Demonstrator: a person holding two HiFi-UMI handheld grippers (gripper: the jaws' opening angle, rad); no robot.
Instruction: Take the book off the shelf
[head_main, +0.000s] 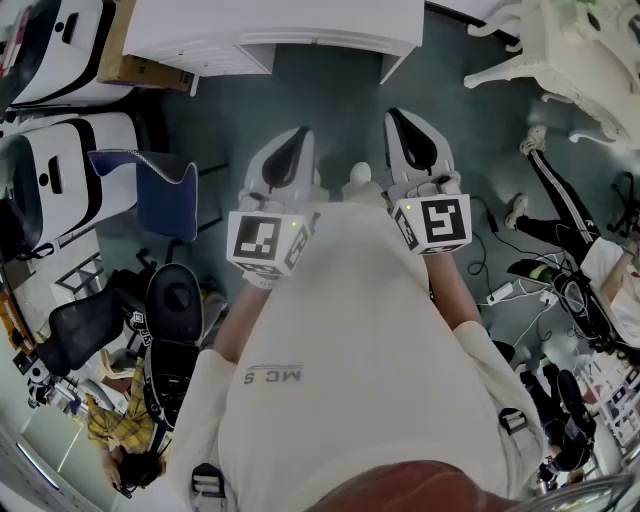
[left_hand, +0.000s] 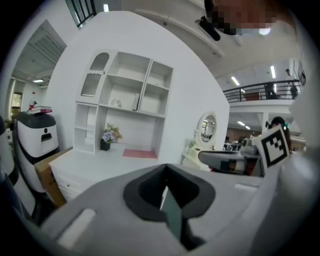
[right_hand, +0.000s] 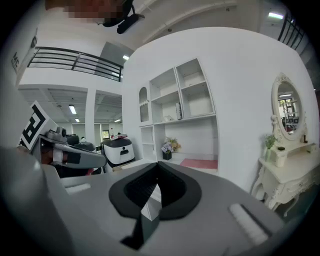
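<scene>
I read left gripper jaws shut, nothing held; right gripper likewise closed, empty. Book upright in middle compartment of shelf, upper centre of frame, well apart from both. White desk fronts shelf; flower pot and red mat on it.

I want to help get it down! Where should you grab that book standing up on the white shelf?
Take the book by its front edge, coming straight in from the open front of the shelf. It stands upright and thin, close beside the compartment's right wall, so probably only that narrow edge is free. Pinch it across its thin width, then slide it out towards you.
</scene>
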